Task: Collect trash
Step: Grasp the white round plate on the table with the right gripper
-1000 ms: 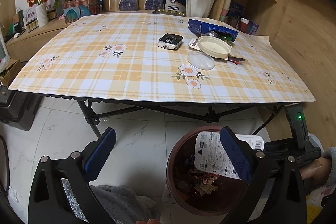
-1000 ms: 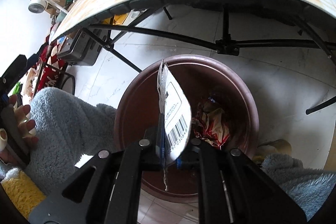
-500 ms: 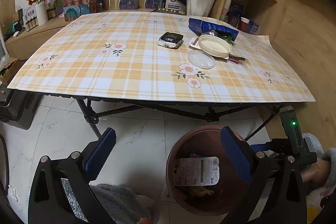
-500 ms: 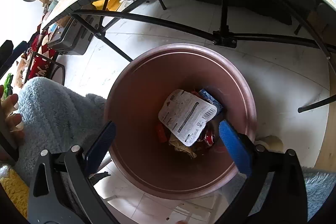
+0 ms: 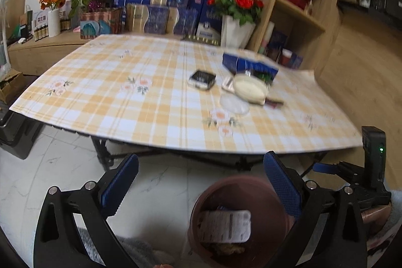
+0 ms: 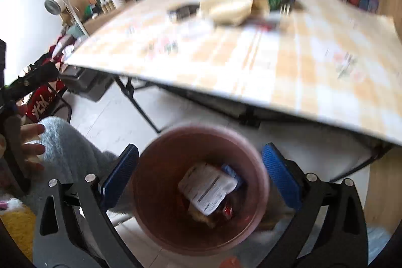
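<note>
Round reddish-brown bin (image 6: 201, 192): smooth plastic, wide-mouthed, standing on the pale marbled tile floor just in front of the desk's near edge. Inside lies a flat white wrapper (image 6: 207, 189) printed with black text and a barcode, face up on crumpled red and tan scraps; a blue scrap edge shows beside it. From the left wrist view the same wrapper (image 5: 224, 226) lies flat in the bin (image 5: 201, 207).

Right claw (image 6: 199, 177): black frame, ridged blue rubber pads, jaws spread wide over the bin mouth with nothing between them.

Left claw (image 5: 201, 182): same build, jaws spread wide and empty, above the floor just left of the bin.

Desk (image 5: 150, 102): folding black metal legs, covered with a glossy orange-and-white plaid sheet printed with flowers. On its far right part sit a small black rectangular box (image 5: 202, 79), a shallow cream round lid (image 5: 250, 89), a clear round plastic lid (image 5: 235, 104) just in front of it, and a long dark blue carton (image 5: 248, 64) behind them.

Behind the desk: stacked blue and gold boxes, a white vase of red roses (image 5: 236, 16), pink blossoms, wooden shelving.

Fuzzy grey-blue sleeve (image 6: 67, 147) at the left edge of the right wrist view; details blurred.
</note>
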A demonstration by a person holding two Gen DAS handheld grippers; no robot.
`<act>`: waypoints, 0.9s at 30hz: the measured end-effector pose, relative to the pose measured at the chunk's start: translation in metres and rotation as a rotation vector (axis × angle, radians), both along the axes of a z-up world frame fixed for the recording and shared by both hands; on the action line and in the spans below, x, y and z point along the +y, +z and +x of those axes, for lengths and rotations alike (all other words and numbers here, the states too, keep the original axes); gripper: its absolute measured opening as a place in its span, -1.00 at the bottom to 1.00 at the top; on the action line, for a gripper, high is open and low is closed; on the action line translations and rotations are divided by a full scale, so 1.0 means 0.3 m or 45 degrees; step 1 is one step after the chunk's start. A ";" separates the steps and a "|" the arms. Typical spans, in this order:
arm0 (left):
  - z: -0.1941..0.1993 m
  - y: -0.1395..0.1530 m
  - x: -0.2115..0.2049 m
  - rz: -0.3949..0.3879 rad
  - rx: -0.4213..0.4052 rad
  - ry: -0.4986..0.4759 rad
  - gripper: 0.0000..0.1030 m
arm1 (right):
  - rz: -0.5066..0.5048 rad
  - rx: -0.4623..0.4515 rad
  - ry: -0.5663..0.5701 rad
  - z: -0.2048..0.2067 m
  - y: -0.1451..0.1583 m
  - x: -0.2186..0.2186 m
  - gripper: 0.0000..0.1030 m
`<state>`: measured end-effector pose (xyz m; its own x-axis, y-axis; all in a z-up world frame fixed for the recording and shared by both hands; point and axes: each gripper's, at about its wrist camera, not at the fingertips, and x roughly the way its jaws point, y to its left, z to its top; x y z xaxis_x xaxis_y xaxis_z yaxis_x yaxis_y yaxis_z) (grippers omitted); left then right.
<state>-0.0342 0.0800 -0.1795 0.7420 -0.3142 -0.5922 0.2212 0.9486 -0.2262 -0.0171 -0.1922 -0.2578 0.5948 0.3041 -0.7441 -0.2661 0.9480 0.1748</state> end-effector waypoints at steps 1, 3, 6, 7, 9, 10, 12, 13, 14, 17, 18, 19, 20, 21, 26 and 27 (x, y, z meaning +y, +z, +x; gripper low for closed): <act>0.002 0.012 0.007 -0.001 -0.035 0.013 0.89 | -0.012 -0.033 -0.002 0.006 0.025 -0.006 0.89; 0.012 0.029 0.013 0.032 -0.085 0.038 0.89 | -0.032 -0.089 -0.015 0.029 0.076 -0.021 0.89; 0.035 0.034 0.028 0.070 -0.129 0.064 0.89 | -0.020 -0.137 -0.038 0.096 0.139 -0.038 0.89; 0.044 0.026 0.041 0.077 -0.134 0.086 0.89 | -0.019 -0.142 -0.044 0.123 0.154 -0.039 0.89; 0.061 0.005 0.069 0.063 -0.113 0.128 0.89 | -0.037 -0.150 -0.056 0.191 0.179 -0.032 0.89; 0.069 -0.009 0.087 0.032 -0.092 0.145 0.89 | -0.055 -0.152 -0.059 0.222 0.185 -0.022 0.89; 0.080 -0.028 0.113 -0.006 -0.061 0.173 0.89 | -0.108 -0.146 -0.063 0.294 0.182 0.002 0.89; 0.085 -0.032 0.124 -0.018 -0.054 0.192 0.89 | -0.139 -0.144 -0.068 0.326 0.177 0.018 0.89; 0.087 -0.035 0.133 -0.031 -0.051 0.203 0.89 | -0.178 -0.141 -0.074 0.373 0.168 0.035 0.89; 0.098 -0.049 0.143 -0.051 -0.028 0.209 0.89 | -0.236 -0.117 -0.108 0.480 0.145 0.067 0.89; 0.100 -0.053 0.143 -0.054 -0.023 0.208 0.89 | -0.237 -0.104 -0.123 0.503 0.134 0.073 0.89; 0.104 -0.057 0.142 -0.058 -0.018 0.204 0.89 | -0.233 -0.081 -0.139 0.533 0.124 0.077 0.89; 0.109 -0.061 0.141 -0.061 -0.014 0.200 0.89 | -0.231 -0.040 -0.168 0.577 0.111 0.083 0.89; 0.112 -0.063 0.139 -0.062 -0.011 0.198 0.89 | -0.232 -0.021 -0.189 0.598 0.103 0.087 0.89; 0.129 -0.075 0.140 -0.079 0.006 0.184 0.89 | -0.219 0.053 -0.219 0.689 0.076 0.121 0.89; 0.131 -0.076 0.139 -0.080 0.009 0.185 0.89 | -0.227 0.060 -0.234 0.706 0.074 0.126 0.89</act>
